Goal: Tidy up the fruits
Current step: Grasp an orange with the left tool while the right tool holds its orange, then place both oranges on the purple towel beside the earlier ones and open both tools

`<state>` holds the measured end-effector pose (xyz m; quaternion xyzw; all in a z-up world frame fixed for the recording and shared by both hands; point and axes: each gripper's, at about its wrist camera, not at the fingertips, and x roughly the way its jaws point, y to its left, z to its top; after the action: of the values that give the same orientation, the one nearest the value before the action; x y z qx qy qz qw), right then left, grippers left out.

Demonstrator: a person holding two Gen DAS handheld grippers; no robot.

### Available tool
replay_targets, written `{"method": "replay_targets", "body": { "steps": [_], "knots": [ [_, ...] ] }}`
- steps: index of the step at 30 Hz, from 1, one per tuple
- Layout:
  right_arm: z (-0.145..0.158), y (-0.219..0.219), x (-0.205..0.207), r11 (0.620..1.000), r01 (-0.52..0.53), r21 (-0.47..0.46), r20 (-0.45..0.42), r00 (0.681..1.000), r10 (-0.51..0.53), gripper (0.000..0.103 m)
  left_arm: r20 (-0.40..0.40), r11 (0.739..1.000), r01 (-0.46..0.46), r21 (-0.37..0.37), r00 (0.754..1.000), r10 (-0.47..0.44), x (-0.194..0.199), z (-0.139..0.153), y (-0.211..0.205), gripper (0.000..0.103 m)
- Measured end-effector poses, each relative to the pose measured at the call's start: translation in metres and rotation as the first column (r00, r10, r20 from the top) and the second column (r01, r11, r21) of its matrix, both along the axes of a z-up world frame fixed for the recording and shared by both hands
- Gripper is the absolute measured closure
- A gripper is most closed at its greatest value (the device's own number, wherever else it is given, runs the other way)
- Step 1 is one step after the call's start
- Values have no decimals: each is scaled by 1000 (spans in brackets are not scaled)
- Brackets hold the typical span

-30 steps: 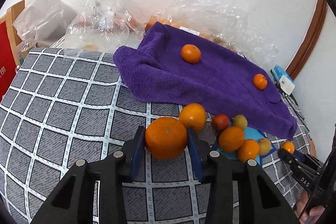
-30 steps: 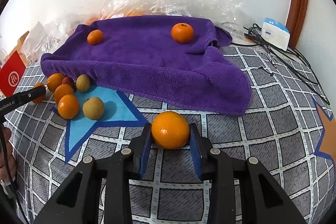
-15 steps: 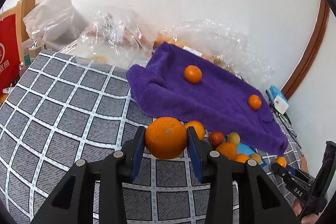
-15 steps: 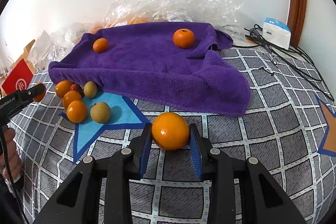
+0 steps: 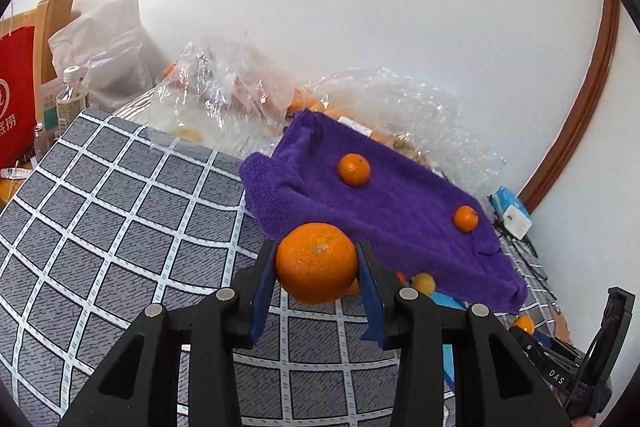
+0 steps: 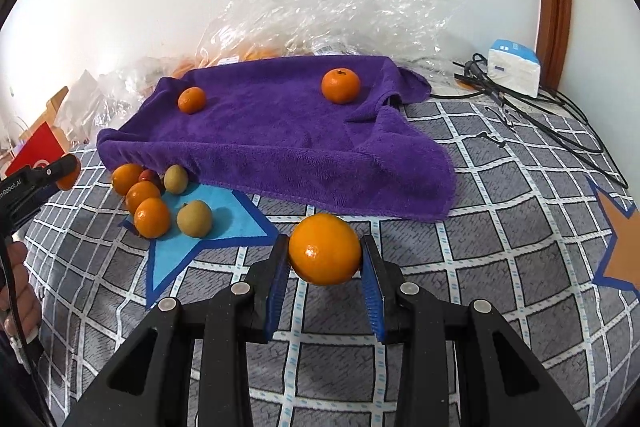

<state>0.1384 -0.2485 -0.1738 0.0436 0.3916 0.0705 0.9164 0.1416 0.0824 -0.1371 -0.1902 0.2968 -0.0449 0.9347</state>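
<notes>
Fingers [image 5: 264, 279] of left gripper [image 5: 317, 281] clamp a large orange [image 5: 316, 263] above the grid-patterned cover [image 5: 120, 227]; right gripper [image 6: 325, 277] likewise grips a second orange [image 6: 325, 249]. Beyond, loose fruit cluster [image 6: 160, 195] on blue star [image 6: 224, 223]. Farther back, two tangerines [image 6: 340, 85] on purple towel [image 6: 280, 131].

We see two oranges [image 6: 340, 85] on the purple towel [image 6: 280, 131]; six fruits [image 6: 152, 217] cluster at its front-left edge.

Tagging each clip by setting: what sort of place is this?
Probably a room in a home: a grid-patterned cloth with a purple towel against a white wall, plastic bags and a tangle of cables around it.
</notes>
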Motion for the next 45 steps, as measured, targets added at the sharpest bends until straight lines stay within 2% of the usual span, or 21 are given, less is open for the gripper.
{"method": "replay_targets", "body": {
  "steps": [11, 16, 25, 29, 38, 45],
  "knots": [
    [18, -19, -11, 999, 41, 21, 3, 999, -41, 69, 39, 1000, -1, -13, 999, 2, -8, 5, 3, 66],
    [31, -26, -7, 997, 65, 34, 24, 998, -66, 69, 16, 999, 10, -45, 1000, -9, -6, 2, 6, 66],
    [52, -18, 13, 998, 54, 40, 54, 997, -56, 69, 7, 1000, -8, -25, 1000, 8, -2, 7, 4, 66],
    [68, -12, 26, 998, 44, 35, 87, 995, -47, 69, 0, 1000, 2, -15, 1000, -2, 3, 22, 1, 66],
    [94, -2, 65, 998, 20, 52, 127, 991, -26, 69, 20, 998, -9, 64, 1000, 8, 29, 71, -2, 66],
    [93, 0, 95, 998, 22, 64, 118, 993, -29, 69, -2, 998, -6, 66, 1000, 6, 63, 76, -3, 66]
  ]
}}
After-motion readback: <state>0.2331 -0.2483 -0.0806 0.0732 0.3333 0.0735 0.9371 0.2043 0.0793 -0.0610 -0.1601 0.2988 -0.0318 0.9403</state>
